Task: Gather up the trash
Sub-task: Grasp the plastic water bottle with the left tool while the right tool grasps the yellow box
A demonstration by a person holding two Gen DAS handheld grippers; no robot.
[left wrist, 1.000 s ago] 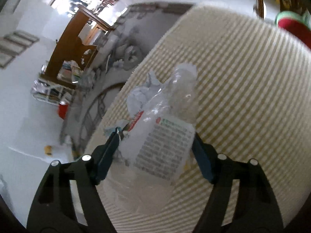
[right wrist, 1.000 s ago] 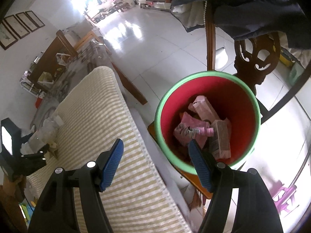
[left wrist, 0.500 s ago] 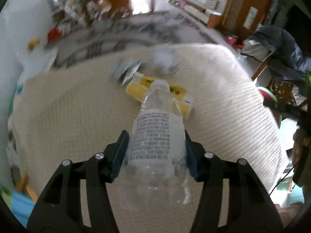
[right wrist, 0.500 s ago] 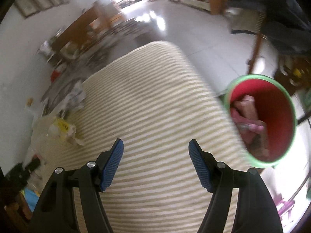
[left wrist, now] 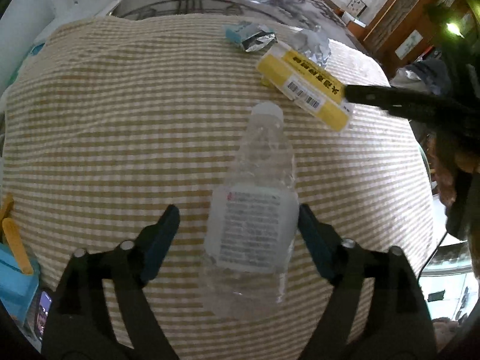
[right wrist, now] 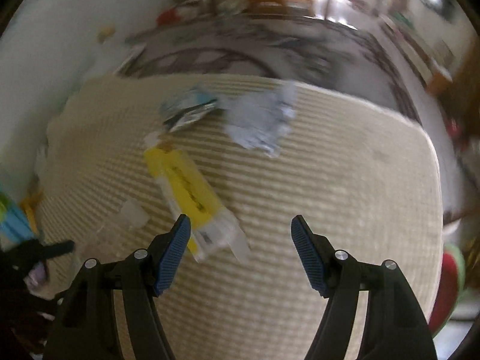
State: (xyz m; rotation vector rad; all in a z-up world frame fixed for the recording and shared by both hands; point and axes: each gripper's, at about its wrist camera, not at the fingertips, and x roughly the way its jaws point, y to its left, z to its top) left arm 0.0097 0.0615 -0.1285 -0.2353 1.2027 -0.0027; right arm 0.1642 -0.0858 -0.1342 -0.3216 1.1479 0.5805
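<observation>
— The left hand-held gripper (left wrist: 237, 225): what is it doing with that clear plastic bottle (left wrist: 255, 207)?

— Its jaws have just been opening and now stand wide. The bottle lies between them on the striped cloth (left wrist: 120, 120): the right blue pad sits just at the bottle's side, while the left pad is clearly apart from it. I'd say nothing is gripped.

— Describe the bottle.

— Crumpled, transparent, with a white cap and a printed paper label, cap pointing away from the camera.

— And the right hand-held gripper (right wrist: 240, 234)?

— Spread fairly wide and empty, its ribbed blue pads over the same woven, cream-and-tan cloth. The yellow box (right wrist: 189, 192) lies near its left pad (motion blur makes contact impossible to judge).

— Other trash?

— A flat rectangular yellow box (left wrist: 303, 87) with a barcode beyond the bottle's cap, a torn blue-and-silver foil wrapper (left wrist: 249, 34) further back, and a crinkled clear wrapper (left wrist: 315, 46) beside it. A red bin with a green rim (right wrist: 450, 285) shows at the right view's edge.
</observation>
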